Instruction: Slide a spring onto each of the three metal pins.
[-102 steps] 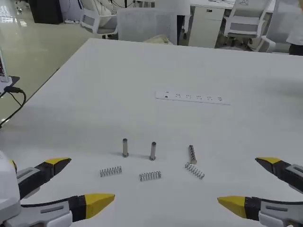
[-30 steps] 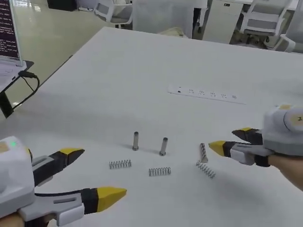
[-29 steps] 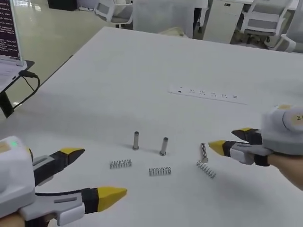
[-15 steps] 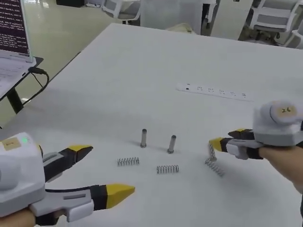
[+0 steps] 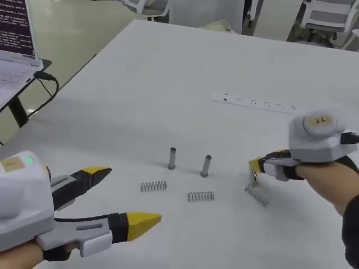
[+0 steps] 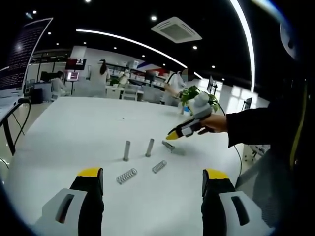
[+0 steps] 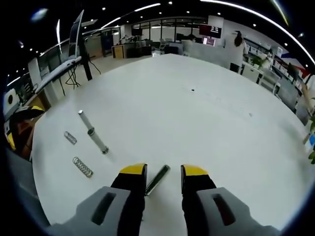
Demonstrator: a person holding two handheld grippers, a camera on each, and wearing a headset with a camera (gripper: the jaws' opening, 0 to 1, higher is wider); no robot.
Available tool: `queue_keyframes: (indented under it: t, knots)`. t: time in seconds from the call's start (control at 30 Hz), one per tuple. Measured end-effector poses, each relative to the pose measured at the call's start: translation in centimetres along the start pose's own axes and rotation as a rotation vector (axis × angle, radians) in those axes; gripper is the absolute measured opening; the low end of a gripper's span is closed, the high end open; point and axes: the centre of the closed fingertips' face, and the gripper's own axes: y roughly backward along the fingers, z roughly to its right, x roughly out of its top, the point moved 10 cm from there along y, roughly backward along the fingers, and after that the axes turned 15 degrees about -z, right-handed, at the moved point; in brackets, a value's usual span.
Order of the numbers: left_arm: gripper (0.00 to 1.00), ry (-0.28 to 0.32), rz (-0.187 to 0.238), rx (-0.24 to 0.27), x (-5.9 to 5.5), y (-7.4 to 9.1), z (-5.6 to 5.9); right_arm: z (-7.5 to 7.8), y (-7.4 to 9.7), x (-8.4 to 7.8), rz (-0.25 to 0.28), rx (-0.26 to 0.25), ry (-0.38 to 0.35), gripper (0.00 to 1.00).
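Two metal pins (image 5: 172, 158) (image 5: 206, 166) stand upright on the white table (image 5: 168, 101). The third pin (image 7: 157, 179) leans at the right, between the jaws of my right gripper (image 5: 257, 166), which are narrowly apart and not pressing on it. Three springs lie flat in front of the pins: left (image 5: 153, 185), middle (image 5: 200, 195) and right (image 5: 257, 194). My left gripper (image 5: 120, 195) hovers wide open at the near left, holding nothing. The left gripper view shows the pins (image 6: 126, 150) and two springs (image 6: 127, 175) ahead of its jaws.
A white power strip (image 5: 259, 103) lies on the table beyond the pins. A laptop (image 5: 14, 39) with a cable (image 5: 47, 84) stands off the table's left edge. Office chairs (image 5: 148, 7) stand past the far edge.
My right gripper has come in from the right and down to the right-hand pin, and its jaws have narrowed around it. The left gripper has hardly moved. The head camera has shifted.
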Motion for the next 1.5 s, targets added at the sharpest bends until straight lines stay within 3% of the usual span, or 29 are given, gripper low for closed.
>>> queue_keyframes:
  t: [0.23,1.03,1.33,1.5]
  knots:
    - [0.79,0.002,0.007,-0.004,0.0,0.0,-0.1,-0.5,-1.0,0.1,-0.067,-0.007,0.010,0.21]
    - [0.79,0.008,0.015,-0.022,0.0,-0.2,0.0,-0.2,-2.2,1.2,-0.186,-0.031,-0.075,0.14]
    - [0.78,0.014,0.017,-0.028,-0.1,-0.2,-0.1,-0.5,-2.7,1.1,-0.246,-0.049,-0.079,0.13]
    - [0.78,0.017,0.015,-0.030,-0.2,-0.2,-0.1,-0.5,-2.8,1.1,-0.252,-0.047,-0.074,0.12]
